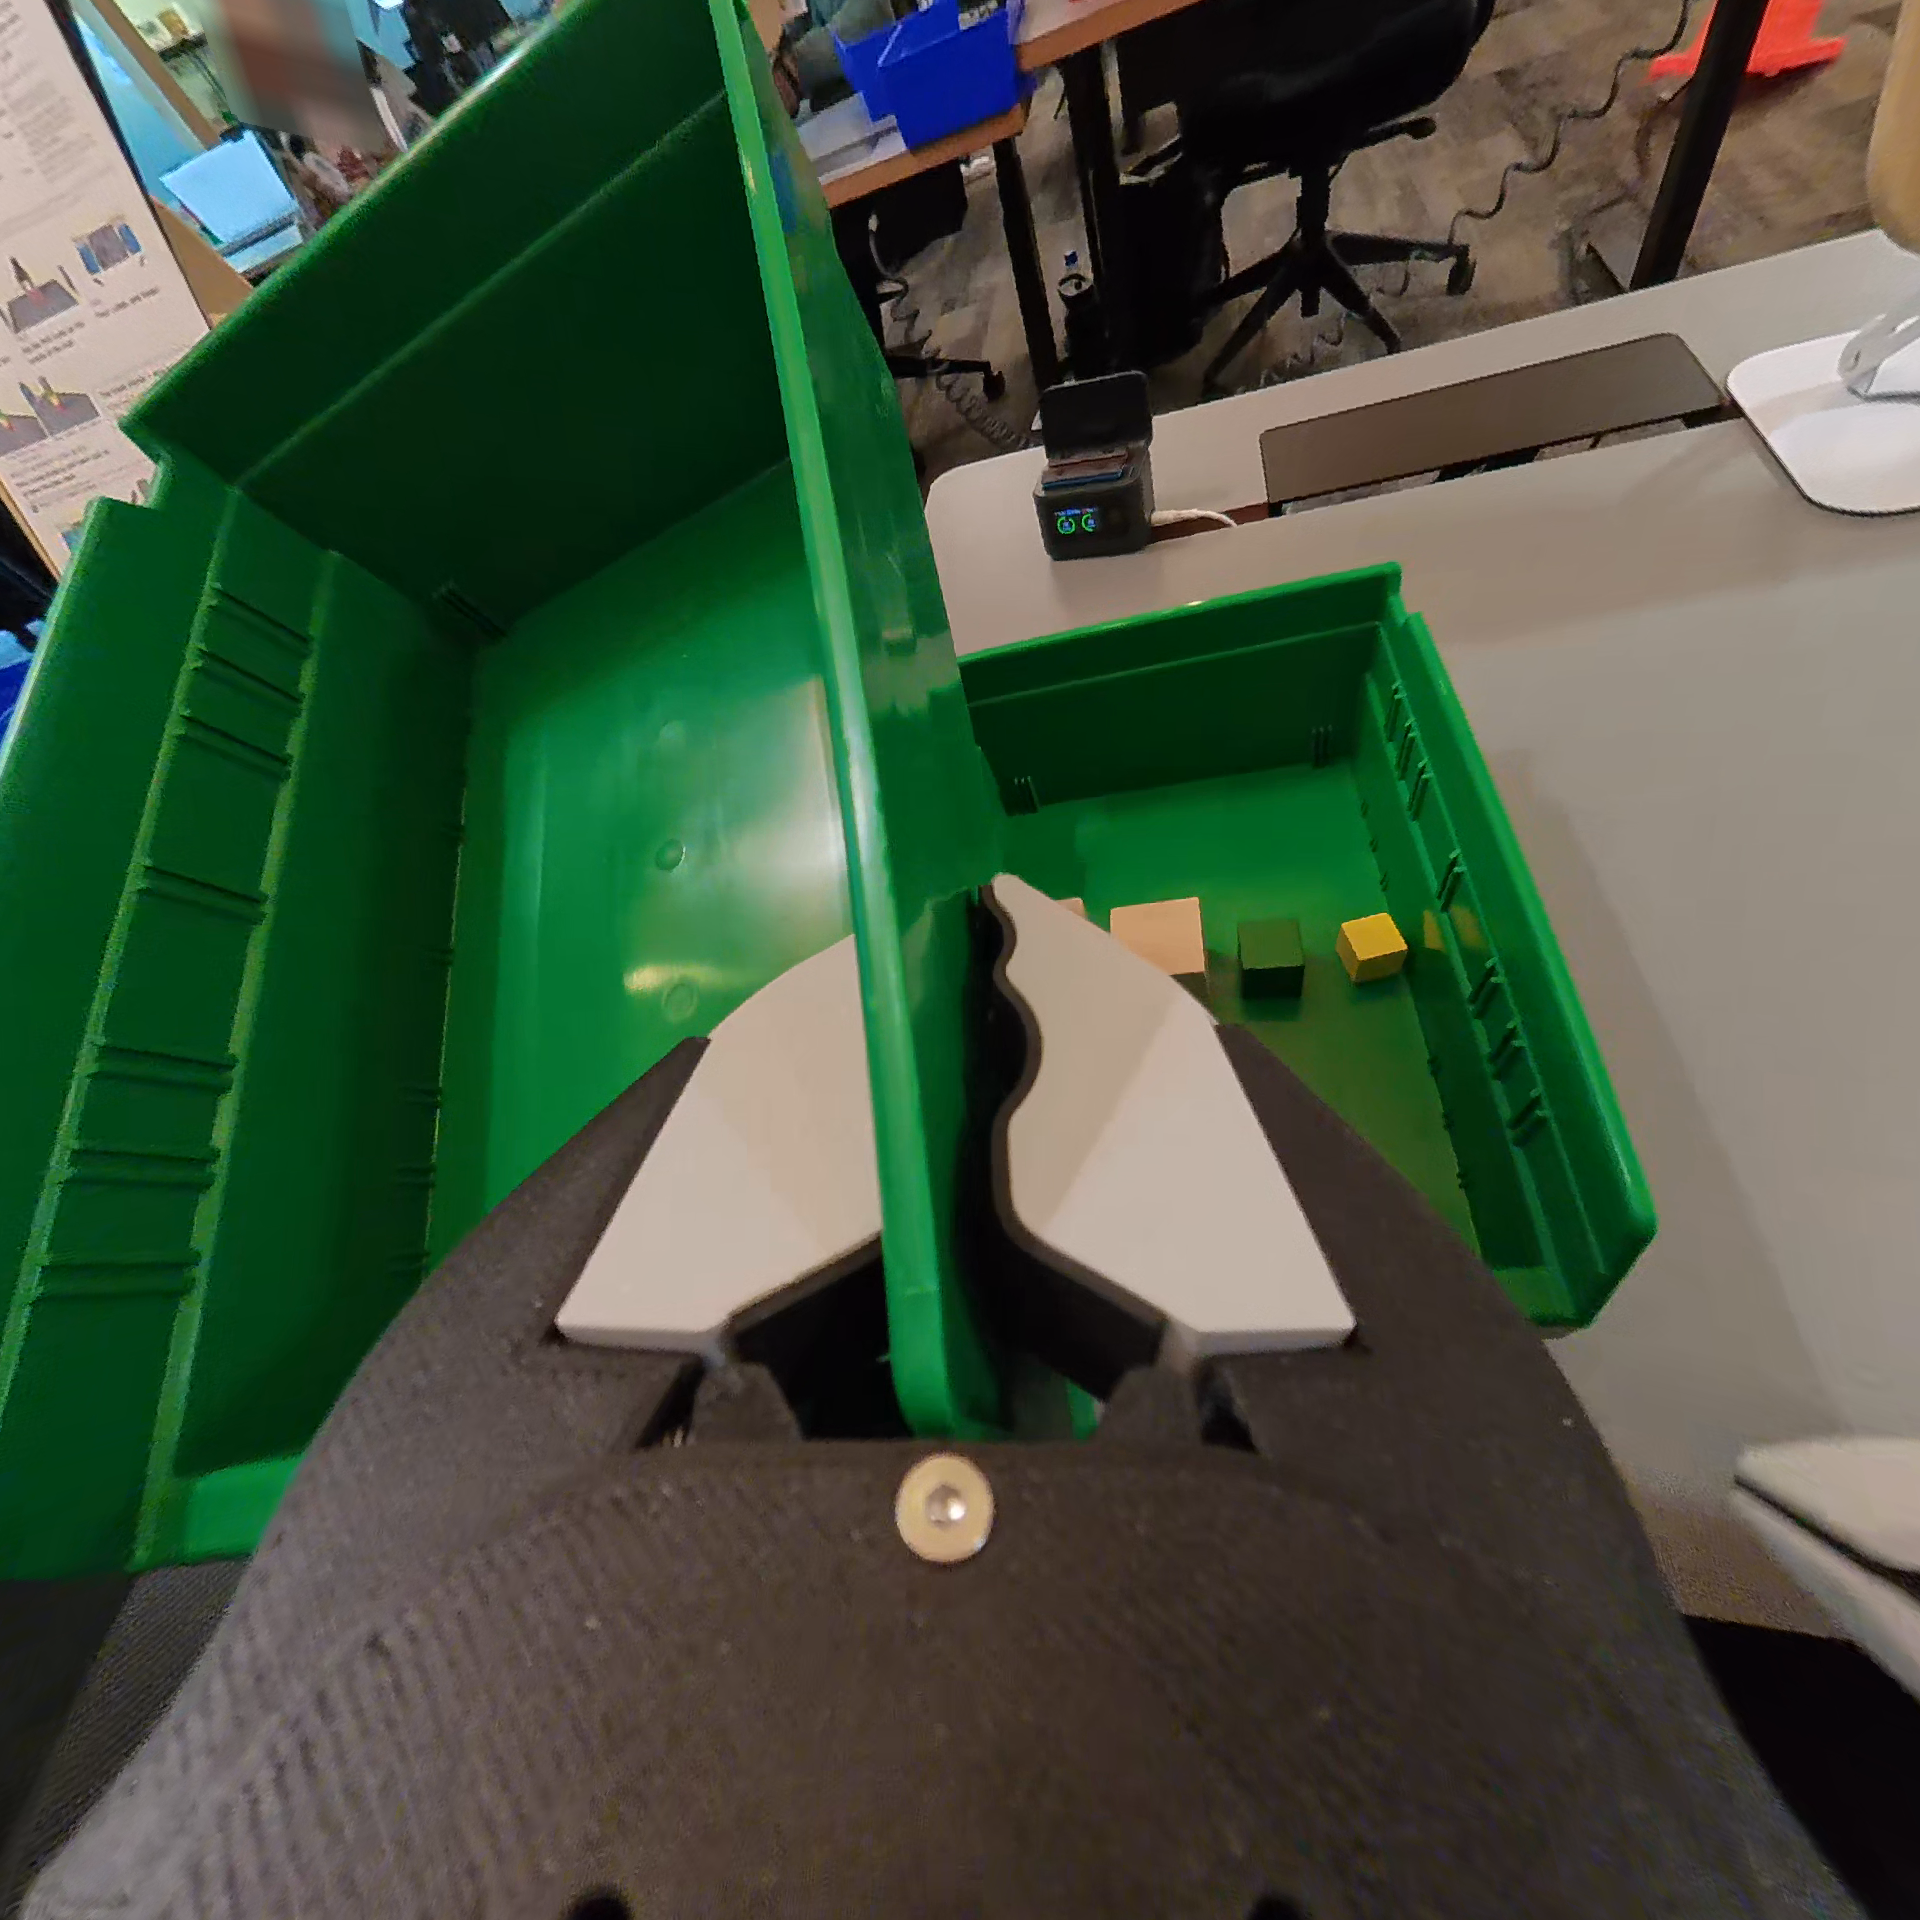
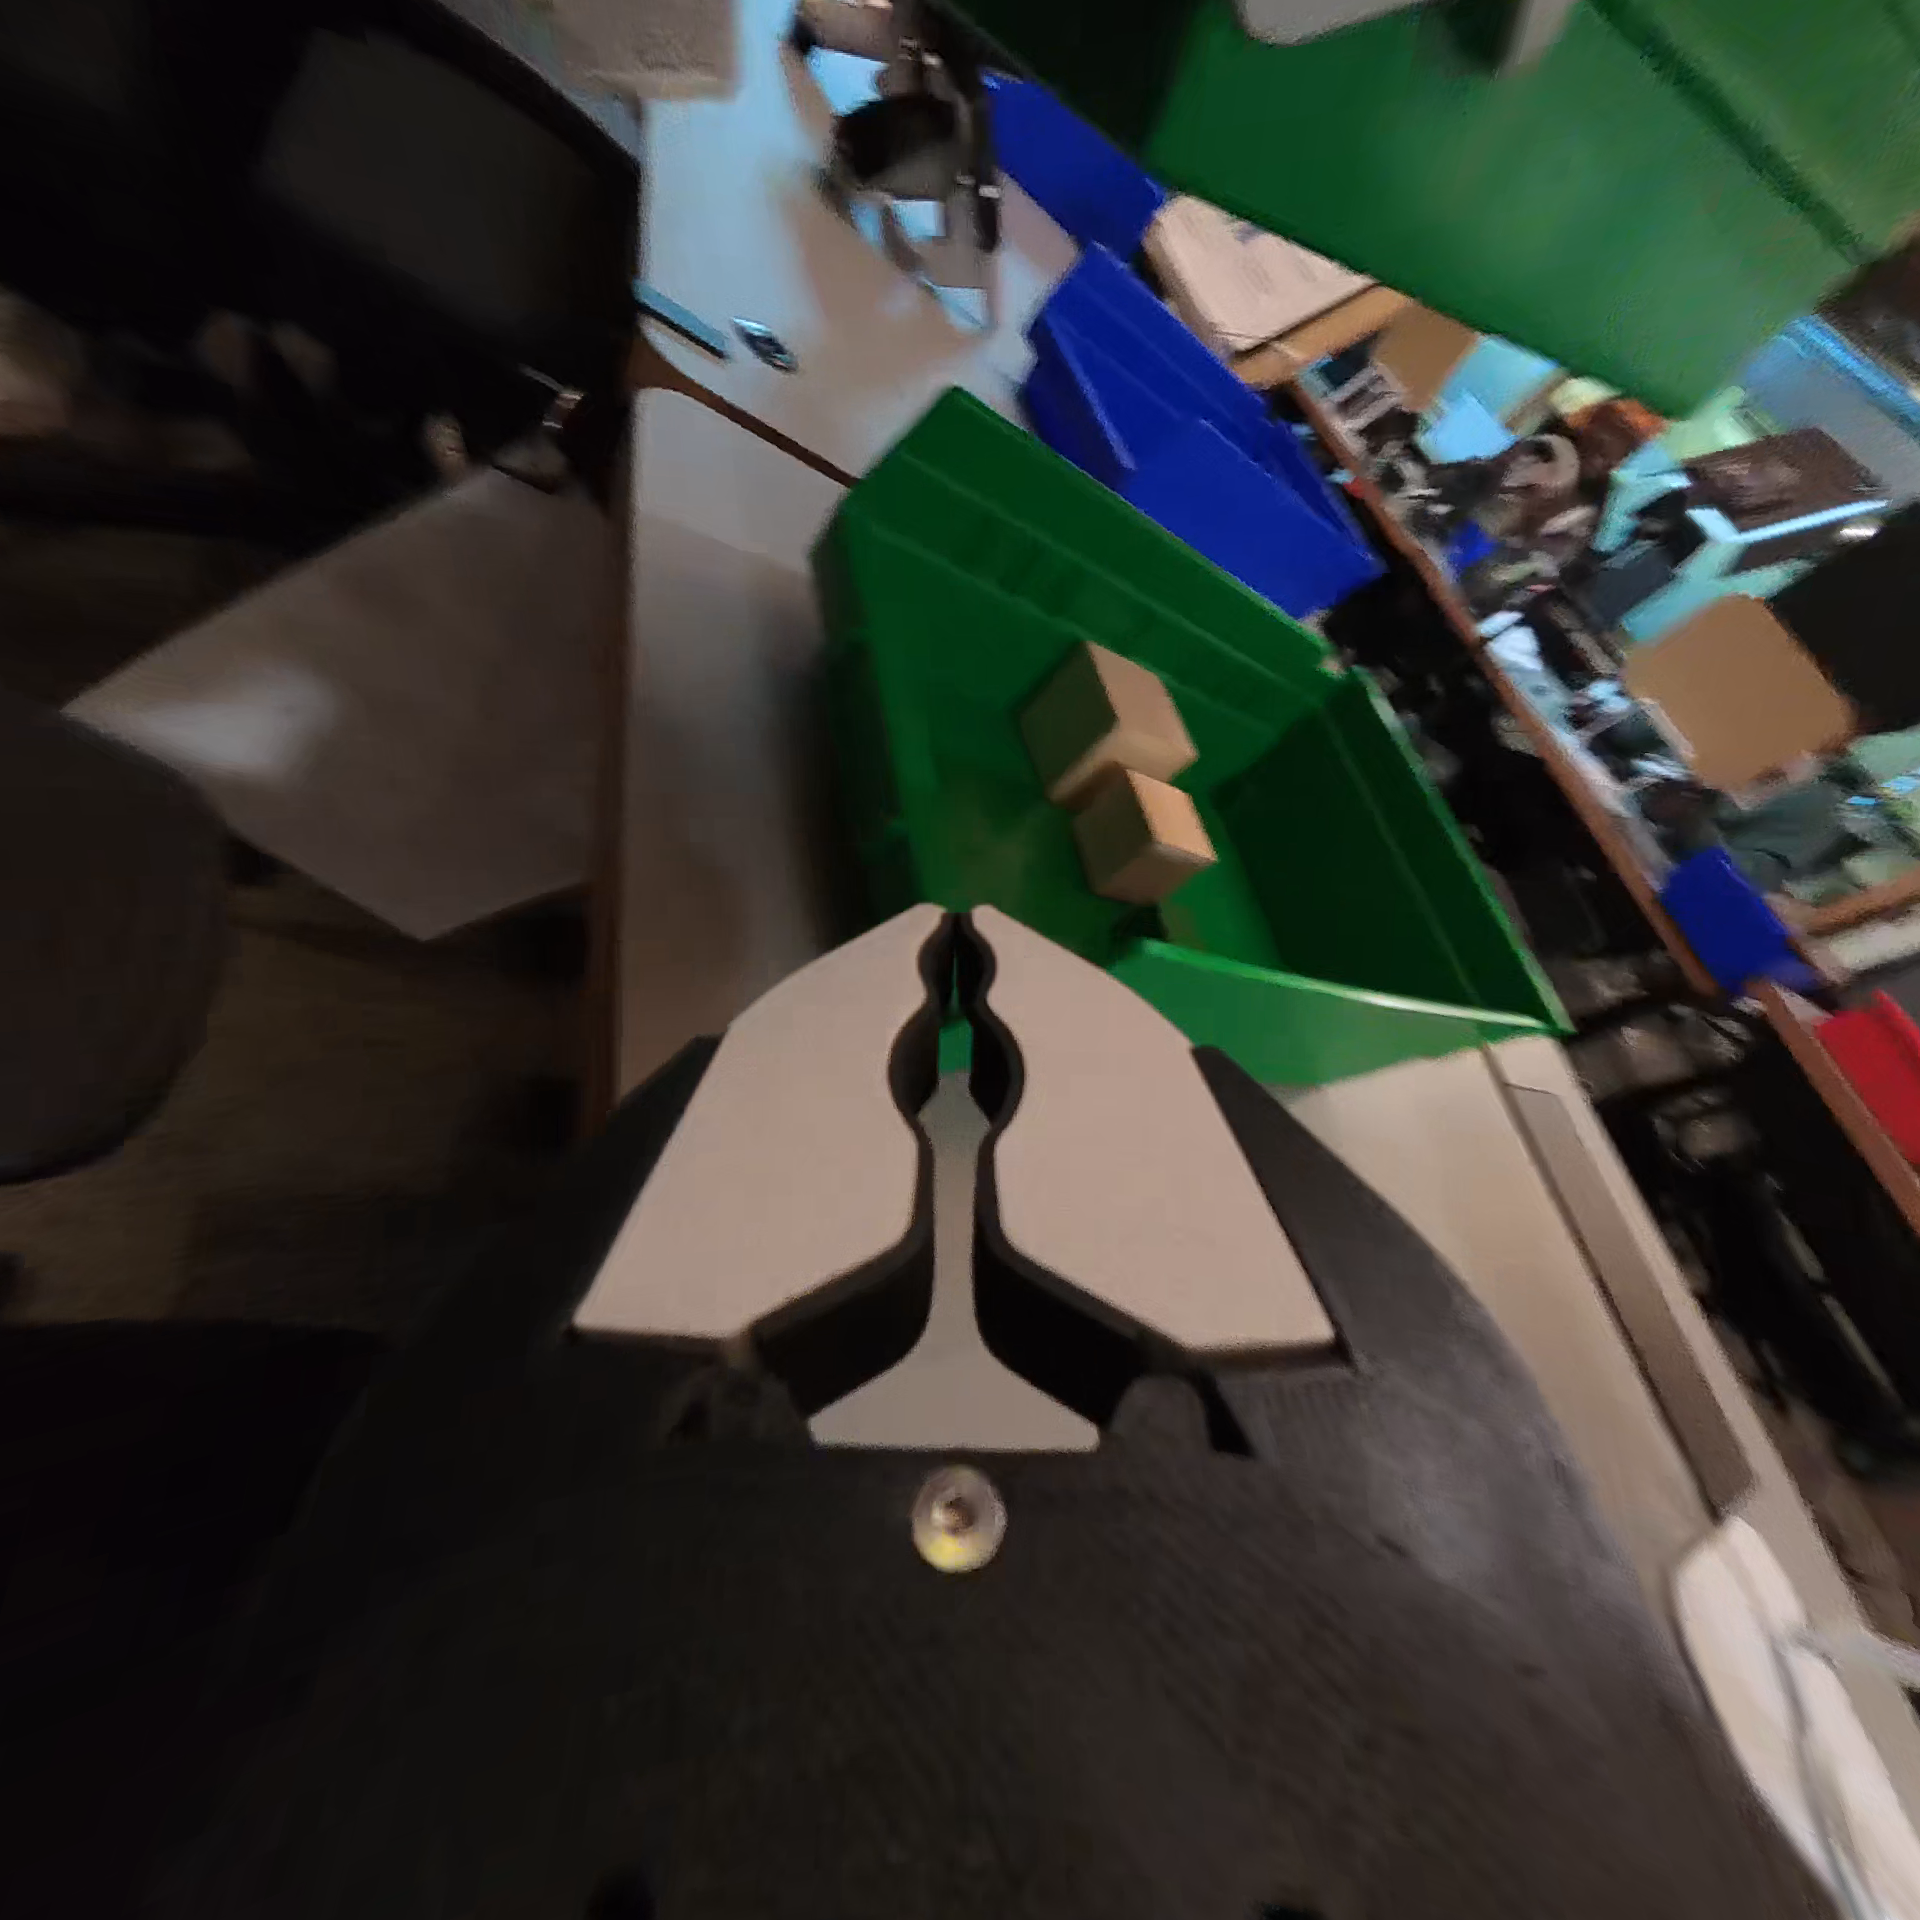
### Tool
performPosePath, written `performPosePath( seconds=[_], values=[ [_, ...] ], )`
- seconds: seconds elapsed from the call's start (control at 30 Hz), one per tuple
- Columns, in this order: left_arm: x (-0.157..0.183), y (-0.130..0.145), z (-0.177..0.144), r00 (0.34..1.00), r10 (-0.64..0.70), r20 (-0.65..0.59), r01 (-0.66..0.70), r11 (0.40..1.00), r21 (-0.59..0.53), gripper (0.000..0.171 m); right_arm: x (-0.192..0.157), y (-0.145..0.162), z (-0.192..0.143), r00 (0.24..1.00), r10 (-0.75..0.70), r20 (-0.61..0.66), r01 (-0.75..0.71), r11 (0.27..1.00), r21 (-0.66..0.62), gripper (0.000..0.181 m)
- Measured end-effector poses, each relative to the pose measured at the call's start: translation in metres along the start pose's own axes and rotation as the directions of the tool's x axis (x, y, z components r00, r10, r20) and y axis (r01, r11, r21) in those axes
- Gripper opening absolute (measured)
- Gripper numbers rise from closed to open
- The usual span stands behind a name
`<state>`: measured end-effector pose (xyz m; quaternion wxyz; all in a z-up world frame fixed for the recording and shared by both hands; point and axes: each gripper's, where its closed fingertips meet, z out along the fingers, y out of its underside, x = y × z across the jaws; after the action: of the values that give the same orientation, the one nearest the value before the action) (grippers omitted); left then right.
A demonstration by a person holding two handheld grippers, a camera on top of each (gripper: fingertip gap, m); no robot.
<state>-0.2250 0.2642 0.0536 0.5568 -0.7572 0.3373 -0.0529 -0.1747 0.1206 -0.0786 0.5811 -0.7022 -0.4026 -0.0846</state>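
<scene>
My left gripper (image 1: 925,935) is shut on the side wall of a large green bin (image 1: 644,779), which is held up and tilted, and looks empty inside. To its right a second green bin (image 1: 1174,613) stands on the grey table (image 1: 1714,831). It holds a pale wooden block (image 1: 1158,930), a dark green block (image 1: 1270,956) and a yellow block (image 1: 1371,945). My right gripper (image 2: 956,920) is shut and empty, near the corner of that second bin (image 2: 1039,582). Two wooden blocks (image 2: 1101,717) show inside. The lifted bin (image 2: 1507,208) shows at the top right. The right wrist view is blurred.
A small dark device with a lit screen (image 1: 1091,488) sits behind the bin. A dark inset panel (image 1: 1486,416) and a white stand base (image 1: 1829,416) lie at the table's far right. Blue bins (image 2: 1174,436) stand beyond. An office chair (image 1: 1320,156) is past the table.
</scene>
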Motion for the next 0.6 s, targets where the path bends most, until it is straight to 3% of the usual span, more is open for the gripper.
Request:
performPosePath(
  seconds=[0.1, 0.2, 0.3, 0.43, 0.6],
  values=[
    [-0.004, 0.001, 0.001, 1.0, -0.007, 0.003, 0.007, 1.0, 0.011, 0.007, -0.015, 0.006, 0.019, 0.996, 0.044, 0.072, -0.04, 0.998, -0.054, 0.0],
    [-0.006, 0.003, 0.001, 1.0, -0.006, 0.006, 0.006, 1.0, 0.003, 0.006, -0.02, 0.016, 0.046, 0.998, 0.04, 0.055, -0.034, 0.994, -0.108, 0.0],
    [-0.009, 0.005, 0.002, 1.0, -0.014, 0.005, 0.014, 1.0, 0.006, 0.006, -0.027, 0.013, 0.069, 0.988, -0.154, -0.02, 0.15, 0.978, -0.142, 0.0],
    [-0.014, 0.009, 0.004, 1.0, -0.025, 0.008, 0.025, 1.0, -0.002, 0.007, -0.039, 0.001, 0.091, 0.887, -0.454, -0.078, 0.432, 0.879, -0.203, 0.0],
    [-0.021, 0.014, 0.005, 0.999, -0.049, 0.005, 0.049, 0.999, -0.008, 0.006, -0.03, 0.023, 0.111, 0.867, -0.494, -0.066, 0.44, 0.821, -0.364, 0.001]
  ],
)
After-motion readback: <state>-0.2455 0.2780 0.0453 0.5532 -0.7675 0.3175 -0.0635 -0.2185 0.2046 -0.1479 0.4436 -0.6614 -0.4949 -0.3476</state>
